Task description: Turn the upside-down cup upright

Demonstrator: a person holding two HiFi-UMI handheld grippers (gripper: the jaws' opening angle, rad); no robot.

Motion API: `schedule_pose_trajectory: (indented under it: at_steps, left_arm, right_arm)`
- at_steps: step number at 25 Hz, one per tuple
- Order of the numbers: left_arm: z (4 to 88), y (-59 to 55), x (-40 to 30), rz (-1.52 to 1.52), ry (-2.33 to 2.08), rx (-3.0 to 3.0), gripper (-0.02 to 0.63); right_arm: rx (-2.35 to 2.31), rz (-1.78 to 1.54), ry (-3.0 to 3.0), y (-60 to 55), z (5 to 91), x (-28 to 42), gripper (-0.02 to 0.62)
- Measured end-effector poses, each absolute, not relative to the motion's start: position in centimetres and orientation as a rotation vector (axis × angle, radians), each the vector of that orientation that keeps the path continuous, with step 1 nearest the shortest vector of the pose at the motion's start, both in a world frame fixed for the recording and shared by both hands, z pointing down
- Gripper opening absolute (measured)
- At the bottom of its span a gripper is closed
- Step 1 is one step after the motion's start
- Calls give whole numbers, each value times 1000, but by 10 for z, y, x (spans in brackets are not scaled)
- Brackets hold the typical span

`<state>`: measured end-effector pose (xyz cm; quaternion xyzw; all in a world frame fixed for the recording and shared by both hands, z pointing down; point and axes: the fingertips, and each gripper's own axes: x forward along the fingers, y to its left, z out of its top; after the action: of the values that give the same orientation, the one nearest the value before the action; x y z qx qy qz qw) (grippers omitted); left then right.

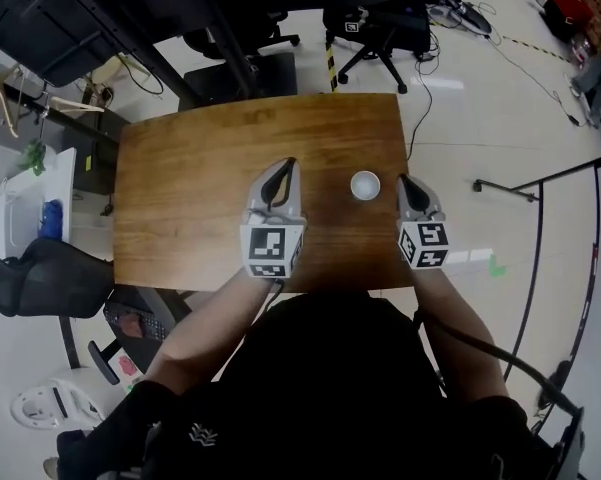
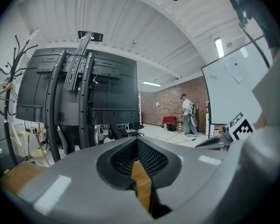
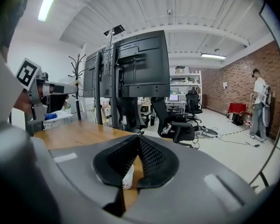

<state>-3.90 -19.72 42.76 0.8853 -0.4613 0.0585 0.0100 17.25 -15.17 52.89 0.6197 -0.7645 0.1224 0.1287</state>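
Note:
A small white cup point(image 1: 365, 185) stands on the wooden table point(image 1: 190, 178), right of its middle. From above it shows as a round ring, and I cannot tell which end is up. My right gripper point(image 1: 401, 178) is just right of the cup and apart from it, jaws shut with nothing held. In the right gripper view point(image 3: 139, 138) a slice of the cup point(image 3: 127, 177) shows low behind the closed jaws. My left gripper point(image 1: 291, 162) hovers left of the cup, tips together and empty; its own view point(image 2: 137, 141) shows only table wood below the jaws.
A large black screen on a wheeled stand point(image 3: 130, 73) is beyond the table's far edge, with office chairs point(image 1: 375, 28) behind it. Another black chair point(image 1: 50, 278) sits at the table's left. A person point(image 2: 188, 115) stands far off by a brick wall.

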Motion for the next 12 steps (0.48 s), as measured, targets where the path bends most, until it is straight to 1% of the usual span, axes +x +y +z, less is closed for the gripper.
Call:
schedule_pose_trajectory:
  at_steps: [6,10,11,12]
  left_arm:
    - [427,-199,-46,244,-1473,2758,0]
    - [429,-200,-63,294,-1500,2743,0]
    - [430,-201,-67,305,-1512,2736,0]
    - [430,-201,-72,316,-1524,2728,0]
  right_arm:
    - [1636,535,-2249,-156,577,149,3]
    - [1601,646,-2172,-159,607,147,5]
    - [1591,671,-2160,-160,612,146,42]
    - [1581,690,-2151,-160,617,145,97]
